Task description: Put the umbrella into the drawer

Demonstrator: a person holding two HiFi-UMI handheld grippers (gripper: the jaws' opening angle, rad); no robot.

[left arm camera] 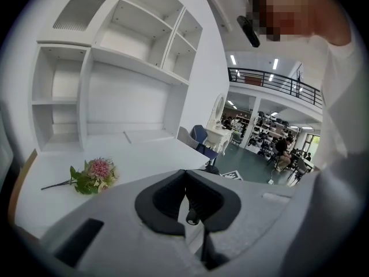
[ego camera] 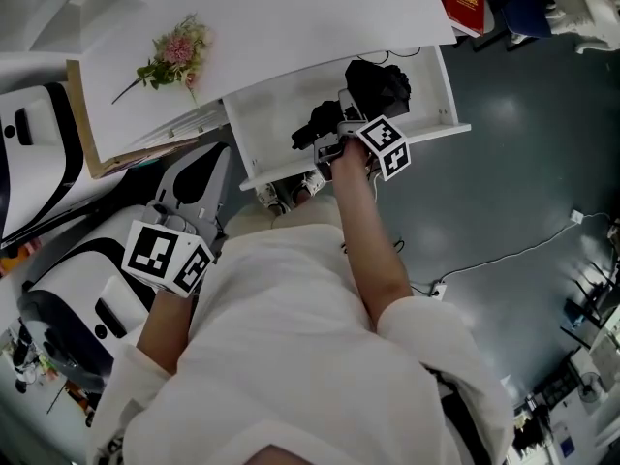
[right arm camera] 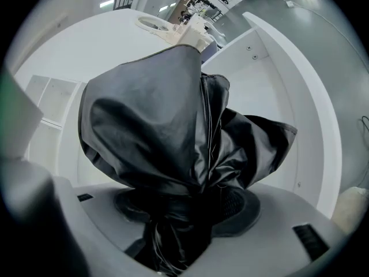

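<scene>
The right gripper pinches a black umbrella. The umbrella is folded, with its glossy fabric crumpled and bunched between the pads. The person's right arm stretches forward and down, holding the umbrella over the floor of the open white drawer. The left gripper is empty, jaws pressed together, low beside the white desk.
</scene>
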